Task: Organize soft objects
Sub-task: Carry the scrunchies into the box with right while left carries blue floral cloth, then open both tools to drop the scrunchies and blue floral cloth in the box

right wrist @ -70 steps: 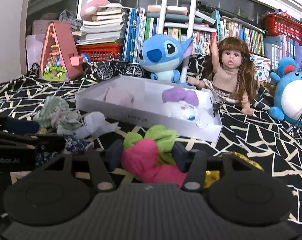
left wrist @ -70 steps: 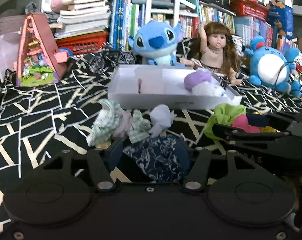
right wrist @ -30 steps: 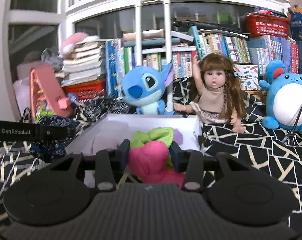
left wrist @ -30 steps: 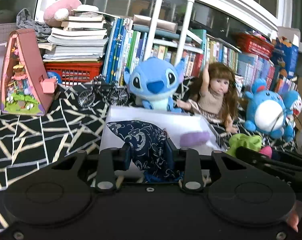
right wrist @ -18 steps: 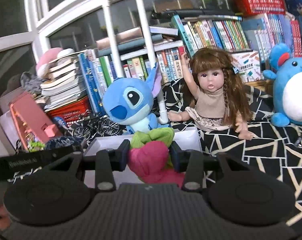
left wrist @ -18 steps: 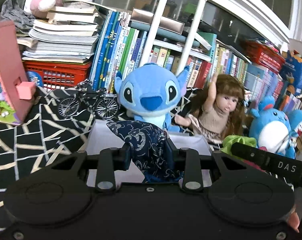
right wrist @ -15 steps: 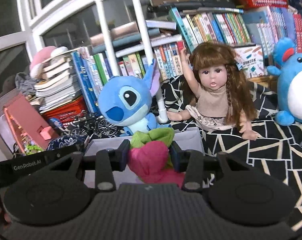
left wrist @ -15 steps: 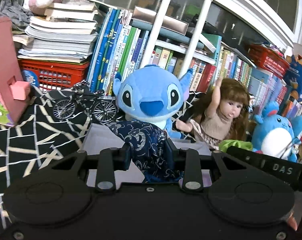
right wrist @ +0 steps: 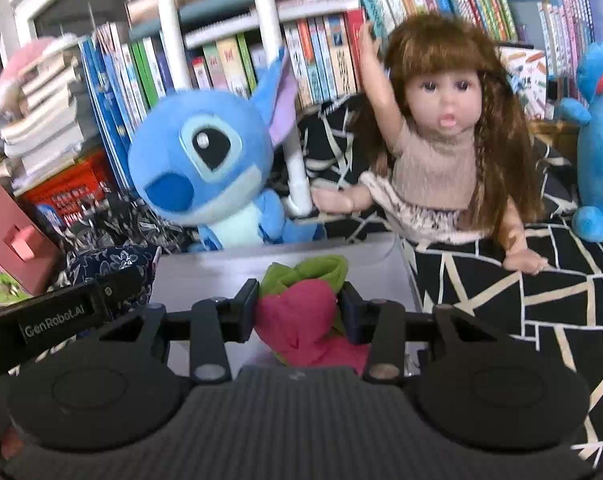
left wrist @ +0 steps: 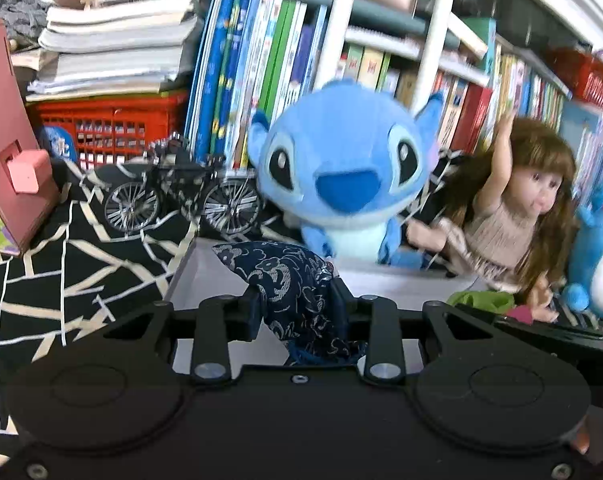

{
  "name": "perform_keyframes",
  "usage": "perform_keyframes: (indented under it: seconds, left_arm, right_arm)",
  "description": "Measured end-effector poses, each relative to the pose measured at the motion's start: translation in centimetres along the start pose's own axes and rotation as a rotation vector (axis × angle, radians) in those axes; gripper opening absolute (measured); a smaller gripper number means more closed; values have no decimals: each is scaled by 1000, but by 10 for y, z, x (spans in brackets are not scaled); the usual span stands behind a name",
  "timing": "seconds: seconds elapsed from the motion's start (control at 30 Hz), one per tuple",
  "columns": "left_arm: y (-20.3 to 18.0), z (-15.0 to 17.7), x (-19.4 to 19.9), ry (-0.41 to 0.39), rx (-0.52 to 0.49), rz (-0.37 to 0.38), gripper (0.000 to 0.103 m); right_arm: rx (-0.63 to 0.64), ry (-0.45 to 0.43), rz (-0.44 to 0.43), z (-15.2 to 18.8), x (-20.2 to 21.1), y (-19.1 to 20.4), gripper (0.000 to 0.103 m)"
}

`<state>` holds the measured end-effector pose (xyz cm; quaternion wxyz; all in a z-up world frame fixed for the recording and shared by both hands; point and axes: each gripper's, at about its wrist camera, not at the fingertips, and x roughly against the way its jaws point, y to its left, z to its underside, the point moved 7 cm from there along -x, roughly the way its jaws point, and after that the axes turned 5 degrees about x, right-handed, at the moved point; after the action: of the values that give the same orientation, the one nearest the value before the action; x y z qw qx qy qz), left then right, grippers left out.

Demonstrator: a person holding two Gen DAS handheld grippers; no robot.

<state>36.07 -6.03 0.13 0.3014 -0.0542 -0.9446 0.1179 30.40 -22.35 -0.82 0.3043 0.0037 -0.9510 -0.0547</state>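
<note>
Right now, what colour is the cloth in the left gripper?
Dark navy cloth with a pale floral pattern; left wrist view shows it best.

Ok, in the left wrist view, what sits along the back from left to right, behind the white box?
Pink toy house → red basket → model bicycle → blue plush → doll → round blue plush at the right edge.

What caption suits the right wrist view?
Right hand-held gripper clamps a pink-and-green cloth bundle over the white box, facing a blue plush and a doll.
</note>
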Motion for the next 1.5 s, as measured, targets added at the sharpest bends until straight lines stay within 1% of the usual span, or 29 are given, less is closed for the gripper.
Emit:
perform_keyframes:
  seconds: [0.27,0.57,0.7,0.73,0.97,1.07,1.1,1.17,1.23,1.27,1.33,1.4,1.5]
  left_arm:
    - [-6,3,-6,-6,-31,-13,34]
    - [-11,-3,-17,18,-19,-22,36]
    - [-13,-3,-16,16,-32,-23,37]
    - [-14,-3,-15,16,-35,-20,38]
    - [-15,-3,-14,21,-34,-22,42]
    - [-14,-3,-12,20,-37,-28,45]
    - [-13,-3,-11,19,-36,-31,46]
    - [-11,-5,-9,15,-30,-31,50]
    - [-8,-8,-5,2,-19,-33,58]
    - [-7,-9,-1,-6,-11,-36,60]
    - [-5,-12,5,-22,-2,-33,73]
    - [-4,-13,13,-38,-3,-27,79]
    - [-4,-12,24,-44,-9,-20,81]
  right_arm:
    - [39,22,10,11,-11,1,49]
    - [6,25,5,10,-15,-5,49]
    - [-16,17,-14,10,-12,-7,55]
    - [-18,14,-15,10,-11,-7,56]
    - [-45,6,-36,10,-10,-11,58]
    - [-50,2,-42,9,-8,-11,62]
    - [-52,-1,-46,8,-6,-12,63]
    - [-58,-9,-53,7,-3,-12,70]
    - [-63,-26,-67,4,2,-13,72]
    - [-64,-33,-72,2,5,-13,73]
    - [-66,-51,-80,-1,11,-13,75]
    - [-68,-65,-89,-4,17,-13,75]
    - [-78,-80,-108,-5,26,-13,77]
